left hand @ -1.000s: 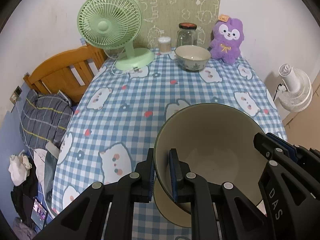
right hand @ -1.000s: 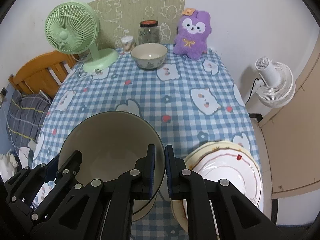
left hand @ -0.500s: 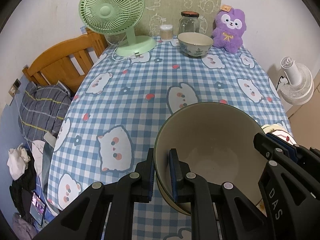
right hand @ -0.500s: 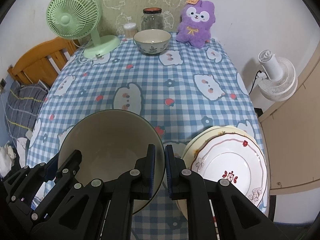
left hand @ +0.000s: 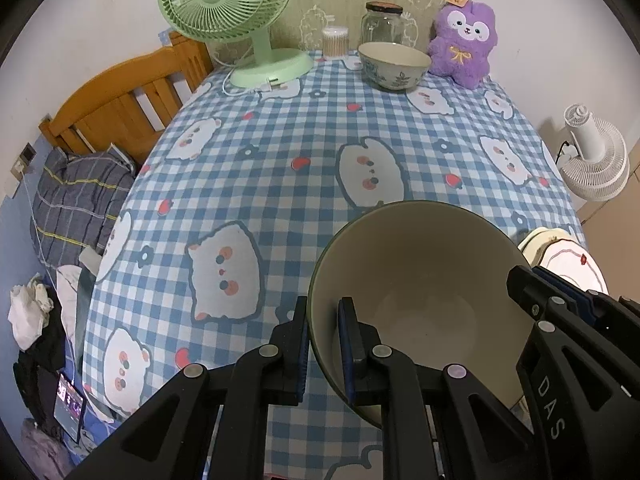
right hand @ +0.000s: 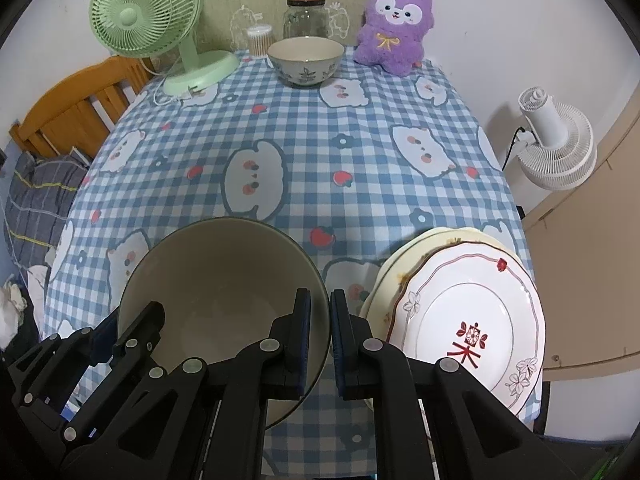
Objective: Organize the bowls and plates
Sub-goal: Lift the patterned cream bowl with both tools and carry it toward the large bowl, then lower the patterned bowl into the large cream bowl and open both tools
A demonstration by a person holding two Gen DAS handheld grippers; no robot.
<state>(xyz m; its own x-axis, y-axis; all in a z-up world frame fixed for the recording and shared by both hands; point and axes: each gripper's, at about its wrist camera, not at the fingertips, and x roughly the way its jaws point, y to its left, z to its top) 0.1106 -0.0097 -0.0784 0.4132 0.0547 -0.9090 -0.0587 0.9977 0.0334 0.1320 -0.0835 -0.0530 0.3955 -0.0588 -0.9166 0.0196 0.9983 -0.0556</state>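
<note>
Both hands are on one big bowl [left hand: 420, 304] here. The left hand-held gripper [left hand: 323, 340] pinches the rim on one side, one finger inside the wall and one outside, and the right hand-held gripper [right hand: 319, 336] clamps the opposite rim the same way. Both are narrowed right down onto the thin wall. The bowl hangs over the near end of the table [right hand: 360, 152], just beside the stack of plates [right hand: 460, 320] at the near right corner. A second, patterned bowl [right hand: 306, 60] waits at the far end, between a green fan [right hand: 148, 20] and a purple plush toy [right hand: 394, 24].

Here's the worry: two thin rim pinches carry all the weight, so if the hands drift apart or tilt unevenly, the bowl could twist out. It also sits close to the plates, so a sideways swing could knock them toward the table edge.
</note>
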